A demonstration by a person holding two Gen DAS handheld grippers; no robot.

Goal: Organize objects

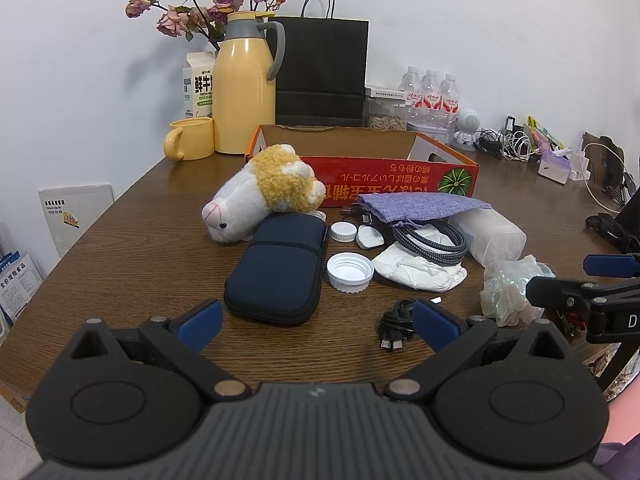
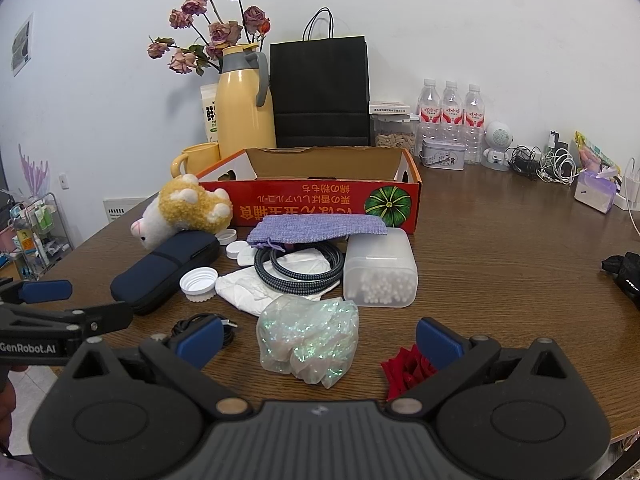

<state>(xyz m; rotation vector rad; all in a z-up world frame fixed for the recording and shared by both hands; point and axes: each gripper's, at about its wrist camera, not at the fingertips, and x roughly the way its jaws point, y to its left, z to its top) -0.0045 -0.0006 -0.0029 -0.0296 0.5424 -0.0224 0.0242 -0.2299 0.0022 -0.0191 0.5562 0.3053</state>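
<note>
Two grippers hang low over a dark wood-grain table (image 2: 500,232), each tilted downward with its blue-padded jaws spread wide and nothing between them. Ahead of the left gripper (image 1: 318,320) lies a navy fabric zip case (image 1: 276,268), soft-cornered and oblong, just beyond its left pad; a tangled black cable (image 1: 396,320) sits right against its right pad. A fuzzy white and tan plush toy (image 1: 264,194) leans on the far end of the case. Beside the case are a ribbed white bottle cap (image 1: 350,270), crumpled white tissue (image 1: 420,270) and a coil of braided grey cord (image 1: 432,240). In front of the right gripper (image 2: 318,338) a crinkled, iridescent plastic bag (image 2: 308,338) lies between the open pads without touching either; a red fabric rose (image 2: 406,372) rests against its right pad. Farther off stand a frosted rectangular box of cotton swabs (image 2: 380,268) and a woven lilac pouch (image 2: 320,228), draped in front of the open red cardboard box (image 2: 320,200), which sits behind all the clutter.
</note>
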